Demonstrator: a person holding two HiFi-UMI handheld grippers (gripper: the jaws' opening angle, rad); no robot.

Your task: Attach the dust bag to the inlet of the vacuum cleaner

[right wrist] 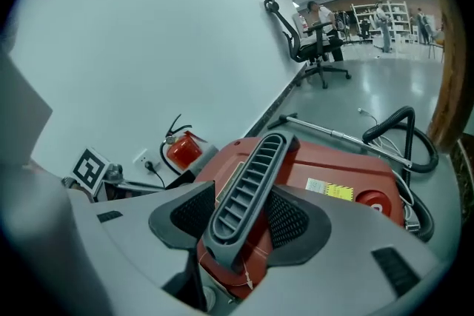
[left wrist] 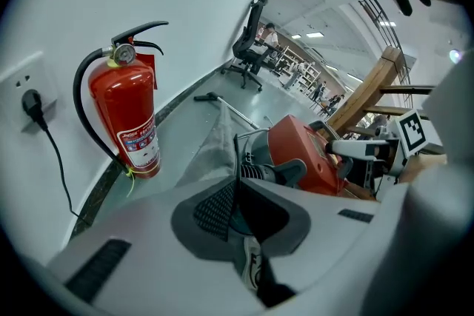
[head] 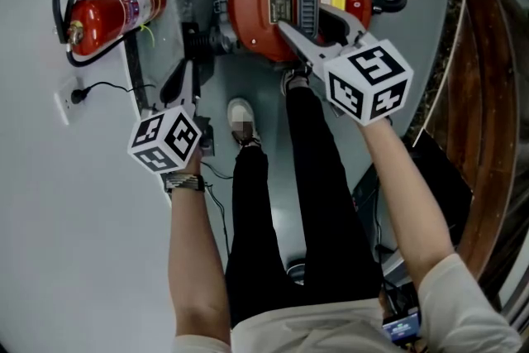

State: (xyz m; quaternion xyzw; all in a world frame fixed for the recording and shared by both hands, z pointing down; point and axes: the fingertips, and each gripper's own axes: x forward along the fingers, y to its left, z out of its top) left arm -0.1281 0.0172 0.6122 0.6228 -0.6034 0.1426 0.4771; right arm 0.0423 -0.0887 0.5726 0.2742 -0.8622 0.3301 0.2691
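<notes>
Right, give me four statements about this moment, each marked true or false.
1. The right gripper is closed on the vacuum cleaner's grey handle. True.
2. The fire extinguisher lies flat on the floor. False: it stands upright against the wall.
3. The left gripper is wide open and empty. False: its jaws are shut on the edge of the grey dust bag.
4. A plug sits in the wall socket. True.

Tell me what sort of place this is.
Probably a large open office or workshop hall: a swivel office chair and shelves stand across a smooth grey floor, and a fire extinguisher stands beside a wall socket.
</notes>
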